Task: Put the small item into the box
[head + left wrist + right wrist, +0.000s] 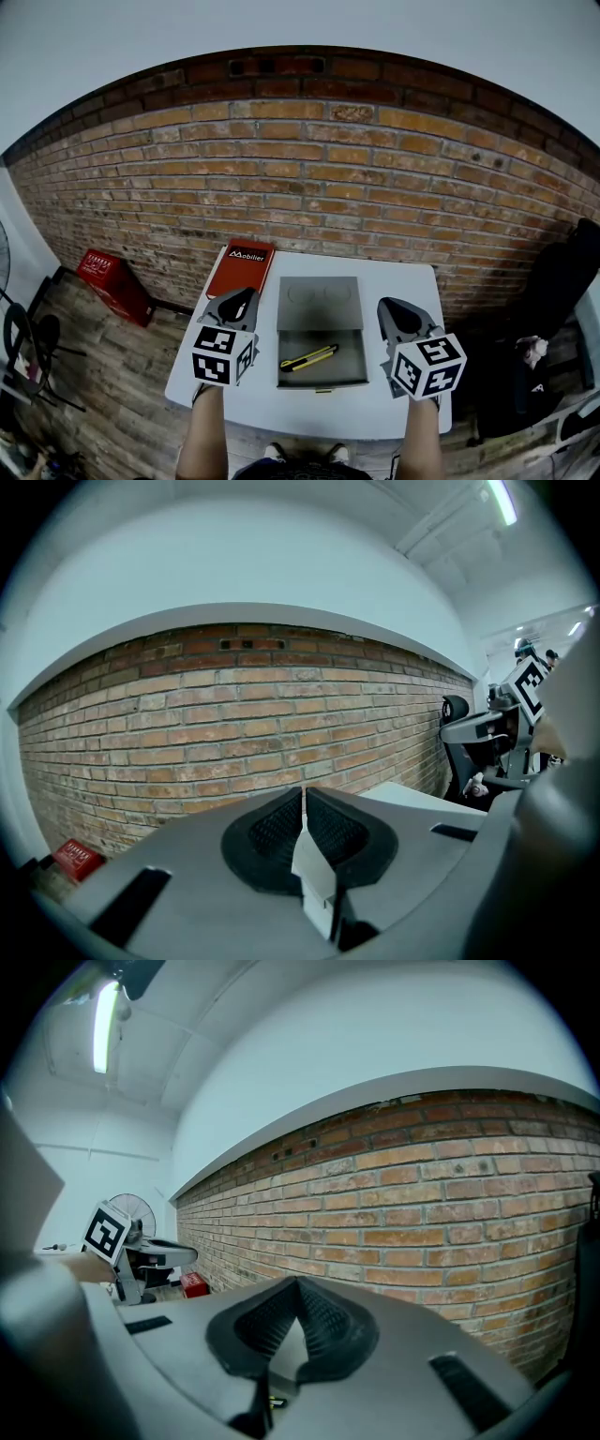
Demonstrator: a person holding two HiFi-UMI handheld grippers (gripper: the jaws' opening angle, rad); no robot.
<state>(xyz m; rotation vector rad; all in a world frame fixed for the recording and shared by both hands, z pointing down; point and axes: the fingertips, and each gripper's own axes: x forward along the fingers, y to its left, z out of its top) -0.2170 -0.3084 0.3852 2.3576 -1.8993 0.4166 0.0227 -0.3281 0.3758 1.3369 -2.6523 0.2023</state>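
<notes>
A grey box [322, 377] lies open in the middle of the white table [403, 281], its lid [320, 303] folded back towards the wall. A yellow and black utility knife [309, 357] lies inside the box's tray. My left gripper [246, 294] hovers just left of the box and is shut, with nothing between its jaws. My right gripper [390, 306] hovers just right of the box, also shut and empty. Both point at the brick wall. In the left gripper view the jaws [303, 790] meet at the tip; so do those in the right gripper view [297, 1282].
A red flat box [241, 267] lies at the table's far left corner. The brick wall [319, 178] stands right behind the table. A red crate [112, 281] sits on the wooden floor at left, a black chair [562, 281] at right.
</notes>
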